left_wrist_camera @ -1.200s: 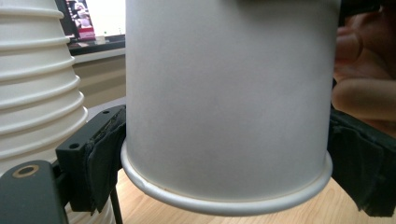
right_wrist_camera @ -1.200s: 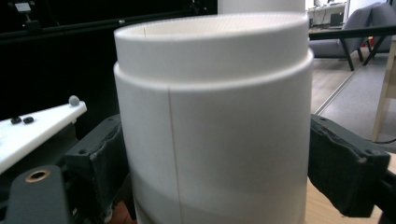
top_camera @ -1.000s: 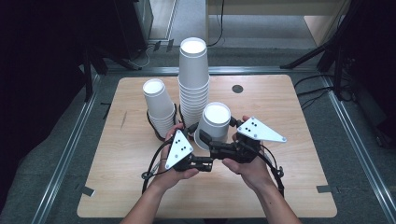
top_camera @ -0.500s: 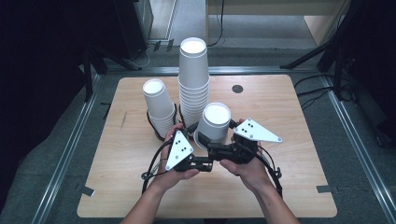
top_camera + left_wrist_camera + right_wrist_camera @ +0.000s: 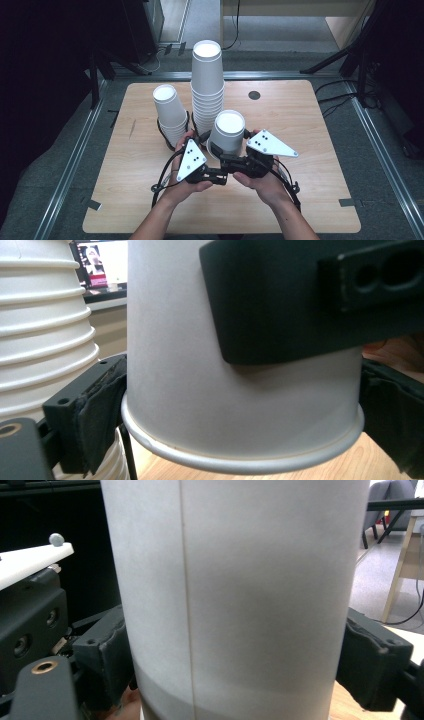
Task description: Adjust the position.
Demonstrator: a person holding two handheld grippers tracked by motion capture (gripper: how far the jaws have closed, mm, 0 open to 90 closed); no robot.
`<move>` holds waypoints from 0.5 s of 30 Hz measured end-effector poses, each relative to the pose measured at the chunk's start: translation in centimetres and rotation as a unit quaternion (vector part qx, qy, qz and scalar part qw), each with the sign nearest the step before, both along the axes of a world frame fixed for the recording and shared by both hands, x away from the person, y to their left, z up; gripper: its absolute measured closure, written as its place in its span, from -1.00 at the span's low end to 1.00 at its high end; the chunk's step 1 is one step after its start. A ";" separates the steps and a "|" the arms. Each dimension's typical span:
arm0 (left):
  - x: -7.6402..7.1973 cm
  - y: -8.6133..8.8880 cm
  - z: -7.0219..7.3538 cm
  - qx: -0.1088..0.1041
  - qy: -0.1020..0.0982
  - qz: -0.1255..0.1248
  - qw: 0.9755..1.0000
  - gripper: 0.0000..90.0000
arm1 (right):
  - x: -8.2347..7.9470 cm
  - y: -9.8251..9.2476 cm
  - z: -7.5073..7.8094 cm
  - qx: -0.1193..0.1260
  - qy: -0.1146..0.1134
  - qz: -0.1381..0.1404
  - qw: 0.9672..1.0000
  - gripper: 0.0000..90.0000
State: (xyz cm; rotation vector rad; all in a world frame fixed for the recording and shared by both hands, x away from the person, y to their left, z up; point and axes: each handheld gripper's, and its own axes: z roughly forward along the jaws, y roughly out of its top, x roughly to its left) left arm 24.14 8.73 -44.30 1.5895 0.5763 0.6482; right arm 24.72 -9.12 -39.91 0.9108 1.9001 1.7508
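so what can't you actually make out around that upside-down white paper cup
- Whether a second cup nests under the upside-down white paper cup: the high view hides it behind the grippers and hands, the right gripper view cuts it off.
- Whether the left gripper pads press its rim: right pad cut off by the frame edge.
- Base of the tallest white cup stack: hidden behind the held cup.
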 end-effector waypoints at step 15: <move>0.3 0.6 -0.5 0.018 0.032 -0.013 0.999 -1.00 | 0.3 -2.1 1.7 0.016 -0.031 -0.037 0.999 -0.62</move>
